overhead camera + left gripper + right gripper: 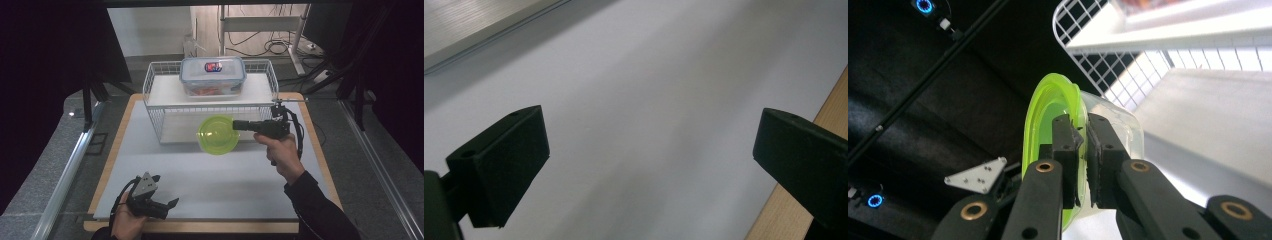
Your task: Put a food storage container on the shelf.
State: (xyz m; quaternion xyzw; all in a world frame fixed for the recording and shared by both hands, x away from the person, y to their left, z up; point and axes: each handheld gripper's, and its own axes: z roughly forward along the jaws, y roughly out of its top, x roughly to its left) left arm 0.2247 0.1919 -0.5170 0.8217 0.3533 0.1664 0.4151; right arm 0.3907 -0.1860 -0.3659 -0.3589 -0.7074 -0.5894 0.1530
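the right gripper has its fingers closed on the rim of a green bowl. in the right gripper view the two black pads pinch the bowl's wall near its edge, one pad on the green inner side and the other on the clear outer side, and the bowl stands on edge just past the fingertips. in the high view the bowl hangs at the tip of the fingers, off the tabletop, just in front of the lower level of a white wire rack. the person's right hand grips the handle behind the fingers, with a dark sleeve running back from it.

beyond the fingers and above the bowl, on the rack's upper shelf, sits a clear storage box with a lid; something orange-red shows through its wall, but i cannot tell what it is.

the left gripper is well apart from the bowl, low over the near edge of the tabletop. its fingers stand wide open with nothing between them; in the left gripper view pale tabletop lies between the two pads, and a strip of wooden edge passes beside the right-hand pad. the left hand holds that gripper from below.
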